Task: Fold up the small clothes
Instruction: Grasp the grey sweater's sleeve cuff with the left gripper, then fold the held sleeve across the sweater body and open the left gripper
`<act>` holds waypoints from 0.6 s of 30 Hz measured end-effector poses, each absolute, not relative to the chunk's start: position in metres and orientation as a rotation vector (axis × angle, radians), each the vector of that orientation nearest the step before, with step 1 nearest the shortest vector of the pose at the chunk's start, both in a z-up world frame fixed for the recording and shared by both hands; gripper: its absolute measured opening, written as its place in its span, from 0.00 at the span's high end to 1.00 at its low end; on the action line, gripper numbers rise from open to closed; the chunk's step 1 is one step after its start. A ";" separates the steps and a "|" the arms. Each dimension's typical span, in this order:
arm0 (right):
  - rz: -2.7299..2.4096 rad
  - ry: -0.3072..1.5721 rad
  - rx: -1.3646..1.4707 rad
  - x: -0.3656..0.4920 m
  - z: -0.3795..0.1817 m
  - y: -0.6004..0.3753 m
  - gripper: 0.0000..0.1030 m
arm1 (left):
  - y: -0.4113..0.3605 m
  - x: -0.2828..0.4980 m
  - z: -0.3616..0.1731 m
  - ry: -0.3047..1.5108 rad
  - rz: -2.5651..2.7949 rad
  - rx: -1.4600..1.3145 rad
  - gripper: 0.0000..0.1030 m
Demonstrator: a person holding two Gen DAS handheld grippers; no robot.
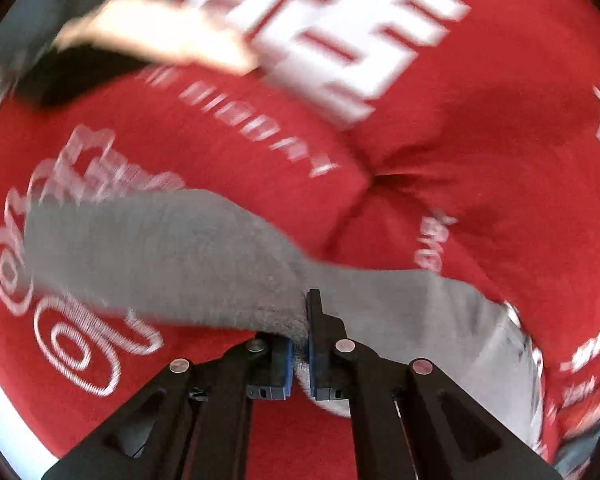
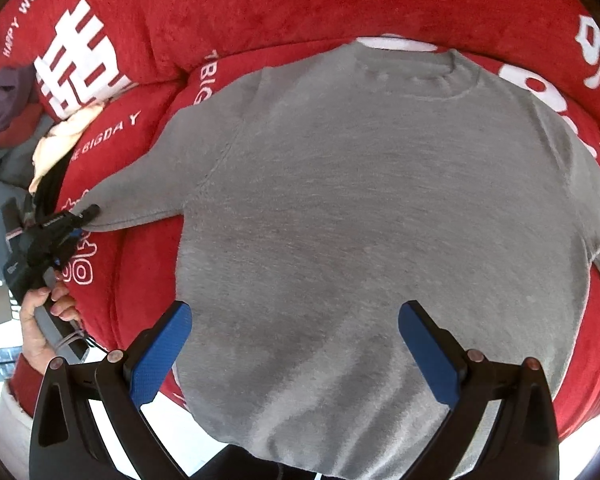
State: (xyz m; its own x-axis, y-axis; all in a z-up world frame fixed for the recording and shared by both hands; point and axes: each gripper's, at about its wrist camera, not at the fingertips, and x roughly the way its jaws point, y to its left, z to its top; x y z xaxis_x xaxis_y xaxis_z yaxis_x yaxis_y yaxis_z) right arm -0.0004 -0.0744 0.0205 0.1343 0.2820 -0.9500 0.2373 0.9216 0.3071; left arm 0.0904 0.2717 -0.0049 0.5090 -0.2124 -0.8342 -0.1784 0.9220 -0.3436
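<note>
The grey sweater [image 2: 380,220] was spread flat on the red blanket [image 2: 300,0]. Its sleeve cuff [image 1: 296,328] was clamped by the left gripper [image 1: 299,344]. Above the sweater's hem, the right gripper [image 2: 296,344] was held wide apart, empty.

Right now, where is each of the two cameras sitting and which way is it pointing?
Left wrist: sits on the left gripper, looking down along its fingers at the grey sweater's sleeve on the red blanket; its jaws are clamped on the sleeve; picture blurred.
Right wrist: sits on the right gripper, looking steeply down at the sweater body; its open blue-padded fingers show, plus the person's left hand.
Shared: the sweater, the red blanket and the left gripper pinching the sleeve.
</note>
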 end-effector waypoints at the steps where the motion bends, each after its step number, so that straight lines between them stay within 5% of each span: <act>1: 0.027 1.447 0.442 -0.004 0.021 -0.079 0.00 | 0.263 0.092 0.003 1.031 -0.044 -0.394 0.94; 9: -0.039 1.393 0.533 -0.024 0.023 -0.137 0.00 | 0.095 0.091 0.066 0.949 -0.403 -0.221 0.94; 18: -0.183 1.336 0.611 -0.060 0.026 -0.230 0.00 | -0.070 0.055 0.007 1.111 -0.538 0.021 0.94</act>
State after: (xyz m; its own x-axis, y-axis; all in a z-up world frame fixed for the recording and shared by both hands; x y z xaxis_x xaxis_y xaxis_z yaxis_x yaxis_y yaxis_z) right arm -0.0595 -0.2299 0.0259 0.2450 0.2159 -0.9452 0.4615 0.8314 0.3095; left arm 0.0555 -0.0696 0.0067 0.3295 -0.4016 -0.8545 0.4216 0.8724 -0.2474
